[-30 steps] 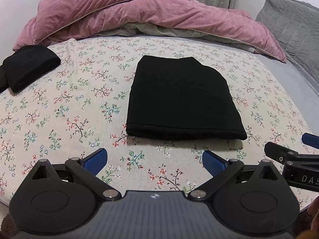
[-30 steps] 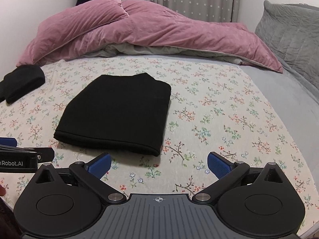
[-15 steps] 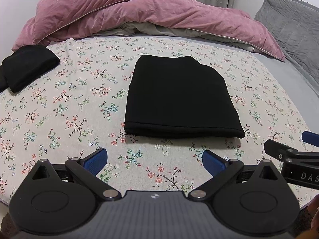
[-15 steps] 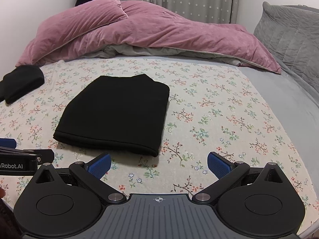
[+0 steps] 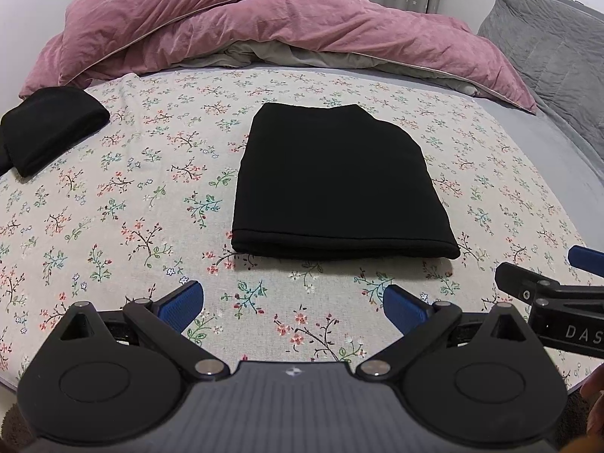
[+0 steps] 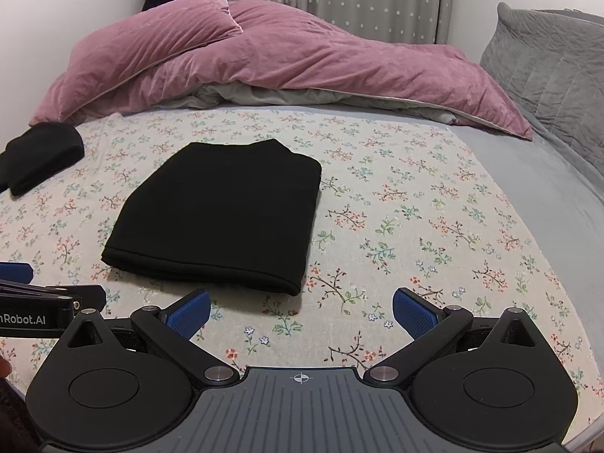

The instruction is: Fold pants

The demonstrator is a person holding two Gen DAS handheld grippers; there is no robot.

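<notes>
— Where are the pants?
— Folded flat on the floral sheet (image 5: 113,196), below the pink duvet (image 5: 302,30): black pants (image 5: 336,181).
— Your grippers?
— My left gripper (image 5: 290,305) and right gripper (image 6: 300,309) hover just short of the pants, fingers spread wide, grasping nothing.
— Any writing?
— "Robot.AI" and "DAS", both cut off.

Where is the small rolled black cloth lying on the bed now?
The small rolled black cloth lies at the far left edge of the floral sheet, below the pink duvet, apart from the folded black pants.

black pants (image 5: 336,181), floral sheet (image 5: 143,196), pink duvet (image 5: 302,26)
</notes>
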